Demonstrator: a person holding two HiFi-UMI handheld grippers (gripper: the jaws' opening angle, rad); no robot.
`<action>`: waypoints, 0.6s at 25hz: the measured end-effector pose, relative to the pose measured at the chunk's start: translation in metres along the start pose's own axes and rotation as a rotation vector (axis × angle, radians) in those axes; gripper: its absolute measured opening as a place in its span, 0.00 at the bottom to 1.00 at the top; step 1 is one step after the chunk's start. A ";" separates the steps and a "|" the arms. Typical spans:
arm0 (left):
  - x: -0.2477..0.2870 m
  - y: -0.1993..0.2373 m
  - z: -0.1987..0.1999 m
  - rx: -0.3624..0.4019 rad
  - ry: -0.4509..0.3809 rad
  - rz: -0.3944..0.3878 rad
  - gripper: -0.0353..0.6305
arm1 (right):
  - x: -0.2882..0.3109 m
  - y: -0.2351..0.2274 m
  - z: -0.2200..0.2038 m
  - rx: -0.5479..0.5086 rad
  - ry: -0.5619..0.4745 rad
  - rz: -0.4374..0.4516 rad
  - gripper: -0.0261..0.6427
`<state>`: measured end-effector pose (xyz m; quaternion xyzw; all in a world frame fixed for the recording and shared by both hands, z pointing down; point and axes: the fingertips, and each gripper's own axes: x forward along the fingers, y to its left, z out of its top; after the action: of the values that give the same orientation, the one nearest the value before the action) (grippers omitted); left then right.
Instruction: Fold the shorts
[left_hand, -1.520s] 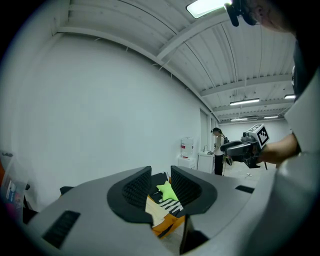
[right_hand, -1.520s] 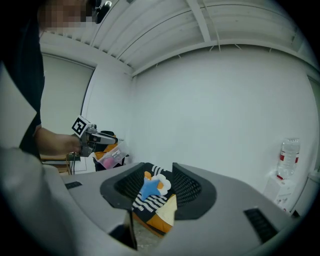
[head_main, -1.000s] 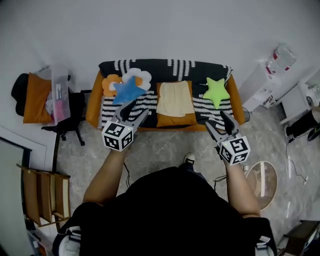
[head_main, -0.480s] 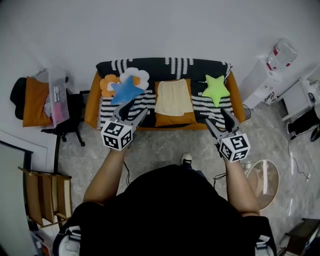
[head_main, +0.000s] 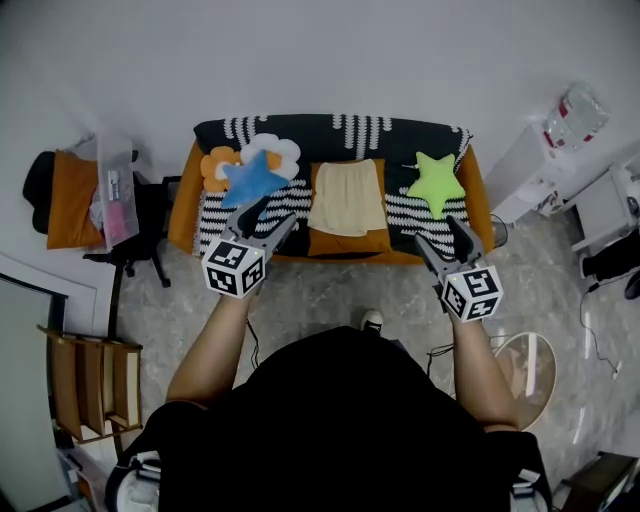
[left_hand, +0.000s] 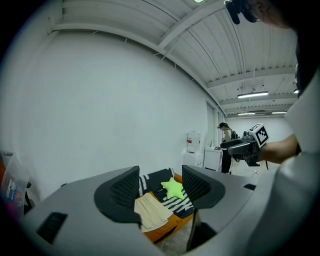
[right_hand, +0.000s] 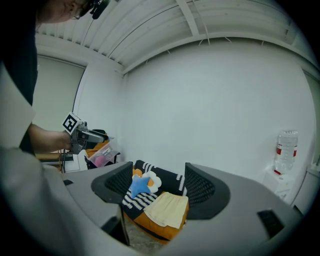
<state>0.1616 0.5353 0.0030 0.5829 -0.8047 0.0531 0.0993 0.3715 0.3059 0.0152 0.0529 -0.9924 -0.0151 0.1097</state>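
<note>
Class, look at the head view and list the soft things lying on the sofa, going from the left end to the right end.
orange flower cushion → blue star cushion → cream shorts → green star cushion

one sofa (head_main: 186, 212) was in view. on it lay one pair of shorts (head_main: 348, 197), two star cushions, namely a blue star cushion (head_main: 252, 180) and a green star cushion (head_main: 436, 184), and what looked like two flower cushions, an orange flower cushion (head_main: 214, 165) and a white flower cushion (head_main: 281, 151), though these overlapped and might have been one. there were two grippers, the left gripper (head_main: 268, 215) and the right gripper (head_main: 437, 232), each with two fingers (head_main: 250, 212) and one marker cube (head_main: 235, 268). beside the sofa were one chair (head_main: 140, 248), one clear box (head_main: 118, 185) and one water bottle (head_main: 578, 108). one shoe (head_main: 372, 320) showed on the floor (head_main: 330, 288).
</note>
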 end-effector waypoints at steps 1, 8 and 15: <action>0.005 0.000 0.001 -0.003 0.002 0.006 0.48 | 0.003 -0.005 -0.001 0.000 0.003 0.007 0.54; 0.040 -0.001 -0.003 -0.026 0.028 0.047 0.48 | 0.030 -0.040 -0.017 0.017 0.043 0.061 0.55; 0.071 0.003 -0.003 -0.037 0.046 0.095 0.49 | 0.055 -0.073 -0.036 0.043 0.079 0.113 0.56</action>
<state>0.1372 0.4710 0.0215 0.5409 -0.8297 0.0562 0.1258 0.3332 0.2268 0.0591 -0.0004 -0.9888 0.0144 0.1485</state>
